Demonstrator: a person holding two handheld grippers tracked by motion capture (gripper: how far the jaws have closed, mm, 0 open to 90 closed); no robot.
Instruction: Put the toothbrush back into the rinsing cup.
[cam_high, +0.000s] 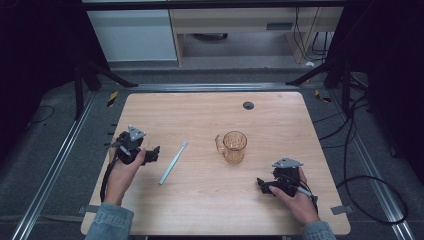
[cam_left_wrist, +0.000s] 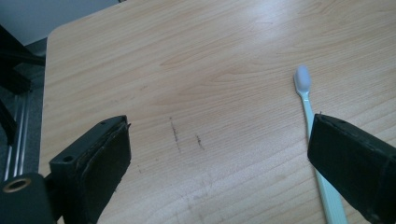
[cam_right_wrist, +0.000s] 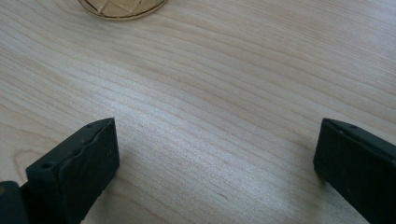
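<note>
No brand, label or writing can be read on anything here. On the wooden table (cam_high: 210, 200) a pale blue-green toothbrush (cam_high: 174, 162) lies flat on a slant, its bristled head toward the far side and its handle end toward the near side, a little left of the table's middle. The left gripper (cam_high: 150, 154), held in the person's left hand (cam_high: 122, 172), sits just left of the toothbrush, near it but apart from it, with its jaws spread wide and nothing between them. In the left gripper view the toothbrush (cam_left_wrist: 310, 121) runs up along the inner side of the right-hand jaw, which hides part of the handle, while the head lies clear on the wood ahead (whether the jaw touches the handle cannot be told). An amber glass mug (cam_high: 233, 147) stands upright right of the toothbrush and well apart from it, handle toward the left. The right gripper (cam_high: 264, 186), in the right hand (cam_high: 299, 199), rests near the table's near right corner, nearer and to the right of the mug, its jaws also wide apart over bare wood. The right gripper view catches the mug (cam_right_wrist: 122, 8) at its top edge, well ahead of the jaws.
</note>
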